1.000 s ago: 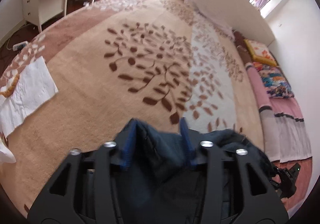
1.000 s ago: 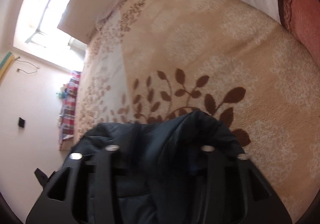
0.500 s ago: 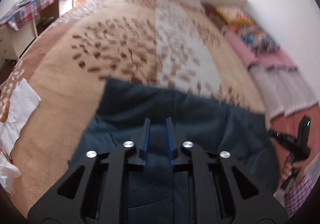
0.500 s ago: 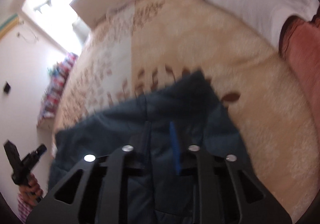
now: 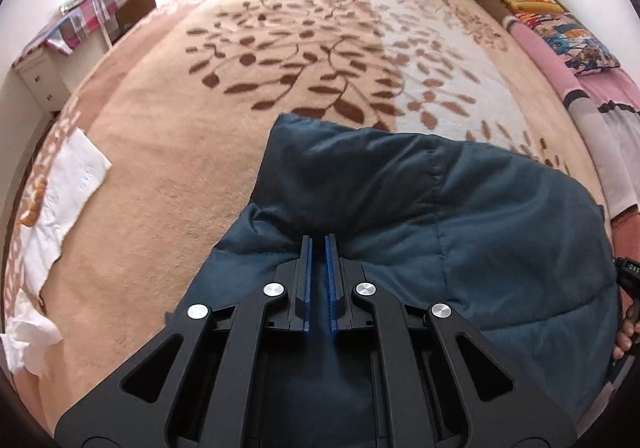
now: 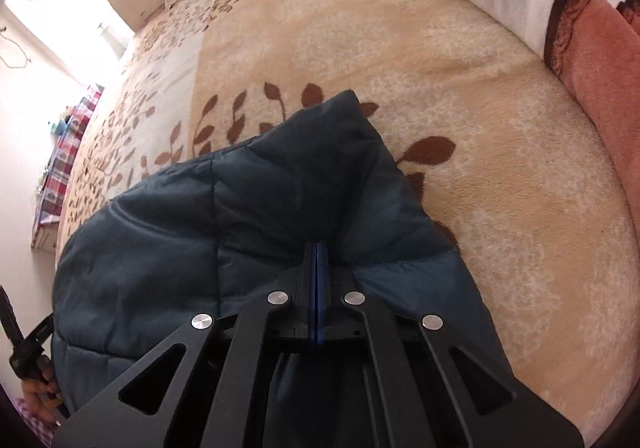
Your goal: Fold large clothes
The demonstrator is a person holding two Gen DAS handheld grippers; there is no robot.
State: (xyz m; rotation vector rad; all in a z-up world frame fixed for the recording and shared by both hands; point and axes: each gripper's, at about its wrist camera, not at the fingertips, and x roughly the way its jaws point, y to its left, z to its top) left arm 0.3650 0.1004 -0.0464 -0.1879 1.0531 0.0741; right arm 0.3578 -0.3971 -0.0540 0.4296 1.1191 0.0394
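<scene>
Both grippers' jaws just closed, pinching quilted jacket (image 5: 420,208), bed blanket (image 5: 160,152)

The right gripper (image 6: 318,248) points down at a dark blue quilted jacket (image 6: 248,208) that lies on a beige blanket (image 6: 460,60) patterned with brown leaves. Its jaws have just been closing and now stand shut, with a fold of the jacket pinched between the 2 blue pads. At the lower left edge a hand (image 6: 38,394) grips the other gripper's black handle. A rust-red cushion (image 6: 600,60) lies at the upper right.
</scene>
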